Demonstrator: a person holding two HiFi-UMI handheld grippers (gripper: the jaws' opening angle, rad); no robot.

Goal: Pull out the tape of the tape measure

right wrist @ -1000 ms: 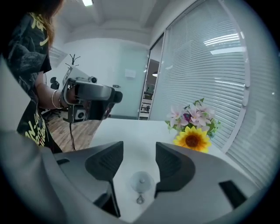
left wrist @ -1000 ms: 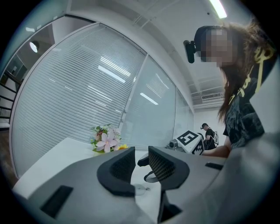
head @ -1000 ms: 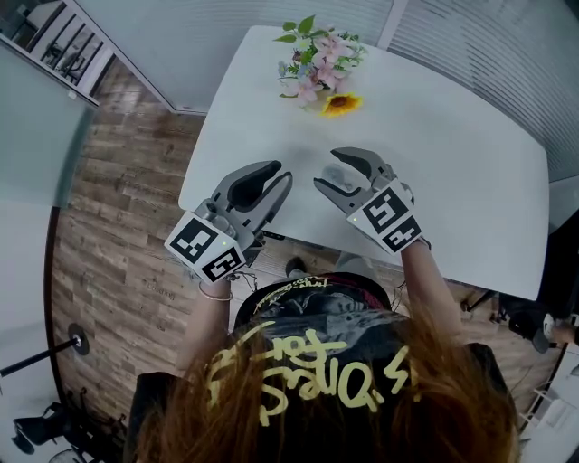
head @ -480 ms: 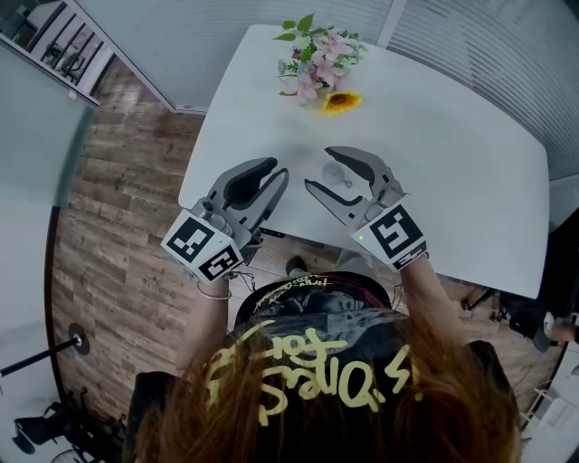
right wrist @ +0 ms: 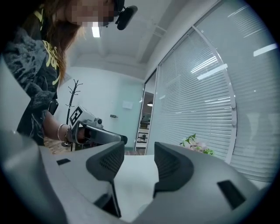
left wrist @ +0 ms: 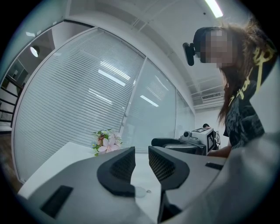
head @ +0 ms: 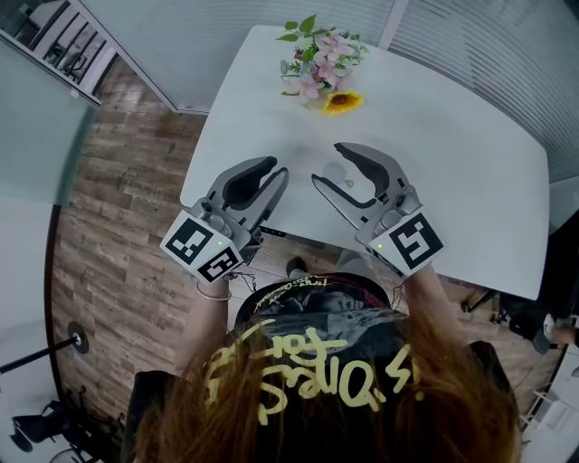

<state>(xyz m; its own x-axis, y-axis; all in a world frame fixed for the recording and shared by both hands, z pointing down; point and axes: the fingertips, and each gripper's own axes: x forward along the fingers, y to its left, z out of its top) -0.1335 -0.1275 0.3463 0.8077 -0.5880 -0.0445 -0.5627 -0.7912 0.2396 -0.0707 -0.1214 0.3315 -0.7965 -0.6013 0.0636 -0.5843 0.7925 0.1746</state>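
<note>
Left gripper (head: 280,168) hovers empty, jaws slightly apart; right gripper (head: 327,164), wide and empty, has just been narrowing. The tape measure (head: 336,172) lies free, no tape showing: either unpulled or retracted.

Cool, even light fills the room. Ceiling strip lights (left wrist: 214,8) glare overhead and reflect as bright streaks on the glass wall (left wrist: 109,78). The white bench (head: 470,172) carries only faint, soft shadows. Both gripper views bulge fisheye-fashion, with black corners.

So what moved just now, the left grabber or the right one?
The right gripper pulled back toward the person and turned a bit; its jaws have just been closing slightly, with nothing between them. The left gripper, flowers and table stayed put.
</note>
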